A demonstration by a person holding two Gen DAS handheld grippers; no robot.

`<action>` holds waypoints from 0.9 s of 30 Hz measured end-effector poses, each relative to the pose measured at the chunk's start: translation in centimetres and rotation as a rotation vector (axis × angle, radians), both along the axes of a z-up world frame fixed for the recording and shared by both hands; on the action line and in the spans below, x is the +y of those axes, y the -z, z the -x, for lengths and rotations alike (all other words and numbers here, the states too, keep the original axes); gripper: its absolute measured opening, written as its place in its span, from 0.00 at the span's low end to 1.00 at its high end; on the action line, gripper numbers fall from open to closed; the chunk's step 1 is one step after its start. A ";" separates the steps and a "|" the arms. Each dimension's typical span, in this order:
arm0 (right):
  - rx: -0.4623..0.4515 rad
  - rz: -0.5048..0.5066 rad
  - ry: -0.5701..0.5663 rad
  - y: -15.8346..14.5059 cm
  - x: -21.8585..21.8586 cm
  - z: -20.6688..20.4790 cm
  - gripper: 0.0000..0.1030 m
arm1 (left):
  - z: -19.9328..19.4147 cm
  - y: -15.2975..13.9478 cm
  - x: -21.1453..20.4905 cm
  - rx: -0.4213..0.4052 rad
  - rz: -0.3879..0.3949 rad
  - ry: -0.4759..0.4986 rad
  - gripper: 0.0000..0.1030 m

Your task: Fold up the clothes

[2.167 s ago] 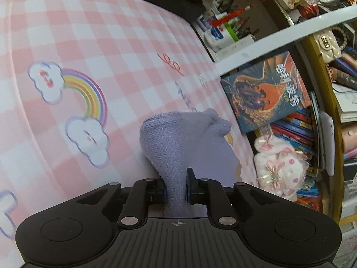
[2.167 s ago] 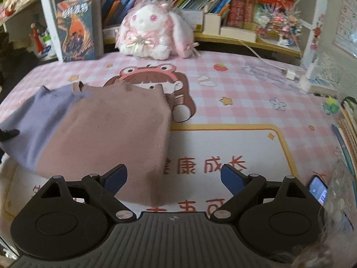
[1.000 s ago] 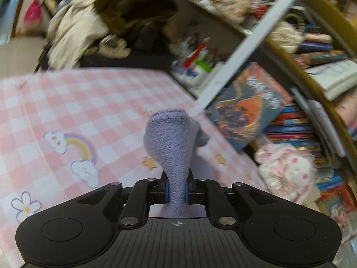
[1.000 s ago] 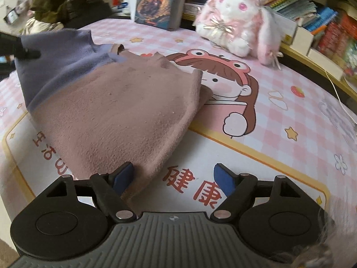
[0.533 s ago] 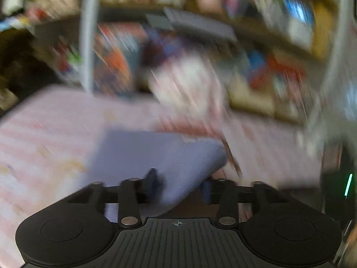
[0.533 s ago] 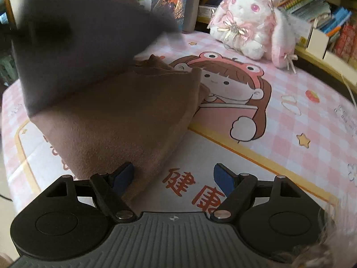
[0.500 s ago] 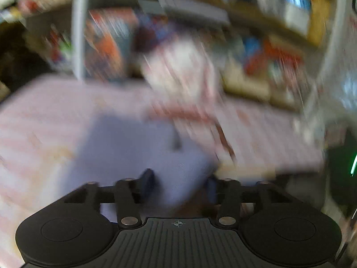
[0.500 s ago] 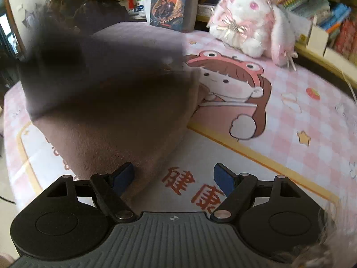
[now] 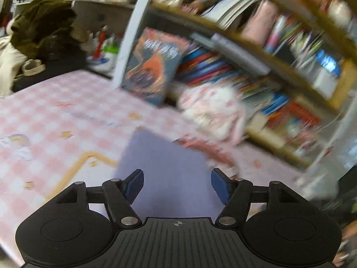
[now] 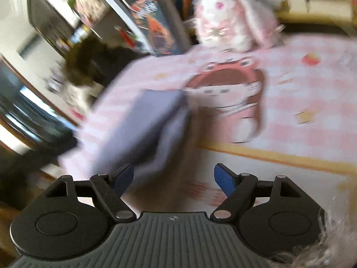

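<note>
One soft lavender knit garment [image 9: 165, 174] lies folded flat on the pink checked tabletop [image 9: 55, 120], towards its near edge. The left gripper [image 9: 177, 184] has just been opening; its blue-padded jaws stand apart above the cloth, gripping nothing. The right gripper [image 10: 174, 177] gapes wide, empty. One fluffy white-and-pink plush rabbit [image 10: 229, 20] sits at the far edge.

Place: home bedroom or study.
Evidence: crowded bookshelf [image 9: 256, 51] of books; plush rabbit [image 10: 232, 20] by it; pink checked cartoon mat [image 9: 67, 111] over the table; heaped clothes [image 9: 42, 31] behind.
</note>
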State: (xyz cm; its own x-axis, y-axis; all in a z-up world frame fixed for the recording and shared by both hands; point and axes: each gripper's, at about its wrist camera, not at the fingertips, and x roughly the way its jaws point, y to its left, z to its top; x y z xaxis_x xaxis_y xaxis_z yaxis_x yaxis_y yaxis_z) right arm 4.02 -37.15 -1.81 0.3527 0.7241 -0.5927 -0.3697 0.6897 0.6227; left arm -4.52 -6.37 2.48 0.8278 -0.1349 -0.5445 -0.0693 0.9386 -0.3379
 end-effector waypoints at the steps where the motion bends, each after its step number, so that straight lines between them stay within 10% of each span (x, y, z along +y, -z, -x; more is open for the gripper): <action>1: 0.046 -0.052 -0.009 0.3 0.4 -0.4 0.77 | -0.2 0.6 -0.1 0.021 -0.012 0.011 0.60; 7: 0.252 -0.122 -0.023 3.4 4.9 -2.3 0.73 | 0.4 3.8 -1.9 0.082 -0.079 0.108 0.55; 8: 0.245 -0.087 -0.003 3.6 5.6 -2.4 0.53 | 0.5 4.0 -2.3 0.088 -0.097 0.128 0.55; 9: 0.219 -0.050 0.009 3.5 6.4 -2.3 0.27 | 0.6 4.2 -2.7 0.091 -0.123 0.145 0.55; 14: -0.284 0.072 -0.198 -2.2 9.2 2.9 0.06 | 0.6 4.4 -2.7 0.108 -0.129 0.165 0.55; 19: -0.073 0.222 -0.068 2.2 8.5 0.7 0.06 | 0.5 4.7 -3.4 0.121 -0.176 0.182 0.56; 23: 0.031 0.122 -0.016 2.9 6.5 -0.2 0.09 | 0.4 3.6 -2.5 0.113 -0.153 0.190 0.57; 27: -0.069 0.146 0.059 0.4 5.6 0.5 0.43 | 0.7 0.8 -0.3 0.010 -0.112 0.101 0.58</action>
State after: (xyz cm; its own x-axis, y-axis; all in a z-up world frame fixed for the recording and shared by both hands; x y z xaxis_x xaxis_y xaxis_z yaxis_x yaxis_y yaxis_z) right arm 3.55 -31.58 -2.25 0.4356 0.6088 -0.6630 -0.3642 0.7928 0.4887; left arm -5.20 -6.65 1.65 0.8077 -0.1555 -0.5687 0.0252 0.9728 -0.2303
